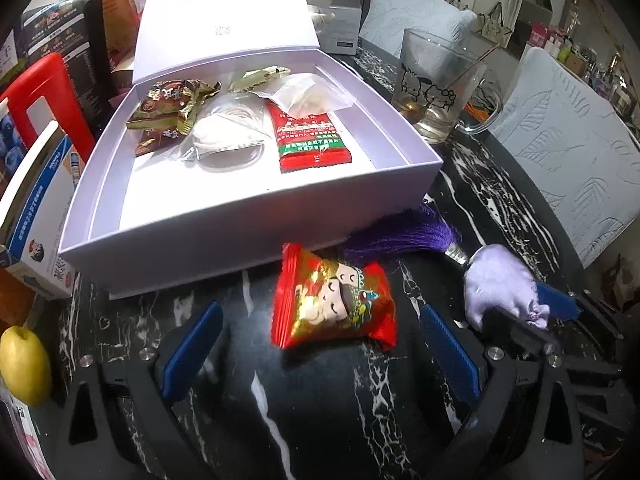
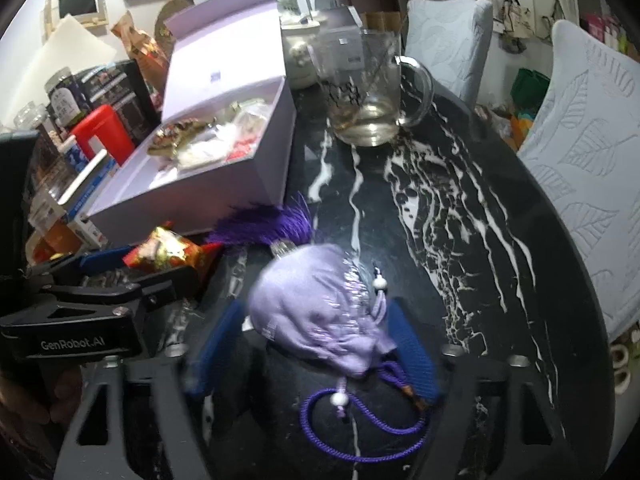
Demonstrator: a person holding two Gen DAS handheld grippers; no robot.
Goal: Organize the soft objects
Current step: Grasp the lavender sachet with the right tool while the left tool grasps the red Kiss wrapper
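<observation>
The left gripper (image 1: 320, 344), jaws wide and empty, frames the red foil candy packet (image 1: 334, 296) at lower centre; the right gripper (image 2: 316, 344) pinches the lilac satin pouch (image 2: 320, 312), lower centre.

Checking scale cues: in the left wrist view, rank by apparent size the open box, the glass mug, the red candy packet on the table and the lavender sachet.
1. Open box
2. Glass mug
3. Red candy packet, though nearness inflates it
4. Lavender sachet, partly hidden

Home dining room: marble table (image 2: 460, 208), cushioned chairs (image 2: 592, 168), glass mug (image 2: 368, 92).
</observation>
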